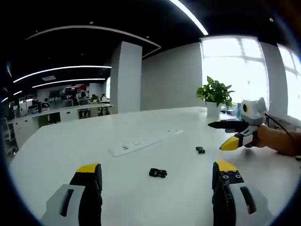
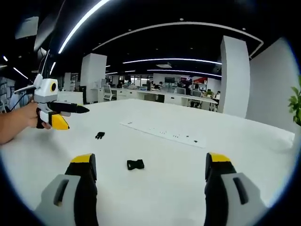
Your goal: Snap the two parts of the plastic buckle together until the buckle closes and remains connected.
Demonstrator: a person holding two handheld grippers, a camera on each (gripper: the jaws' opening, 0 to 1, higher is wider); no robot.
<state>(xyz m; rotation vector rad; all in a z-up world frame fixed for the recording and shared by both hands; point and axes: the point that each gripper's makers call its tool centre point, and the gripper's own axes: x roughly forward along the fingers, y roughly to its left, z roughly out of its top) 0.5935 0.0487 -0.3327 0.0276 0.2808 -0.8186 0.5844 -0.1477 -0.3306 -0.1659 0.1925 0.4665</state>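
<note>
On the white table [image 1: 70, 146], the left gripper [image 1: 157, 172] hangs with jaws spread wide and empty, one buckle half [image 1: 158, 173] lying between them. The power strip [image 1: 141, 141] sits beyond, the other half [image 1: 200, 150] well apart to its right. The right gripper [image 2: 150, 162] is likewise wide and empty. Nothing is picked up yet; each gripper must next descend on a half

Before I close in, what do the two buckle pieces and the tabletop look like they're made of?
Both buckle pieces look like black moulded plastic, matte with a slight sheen; too small to be sure. The tabletop looks like smooth white laminate, softly reflecting window light; what lies under the surface can't be told.
</note>
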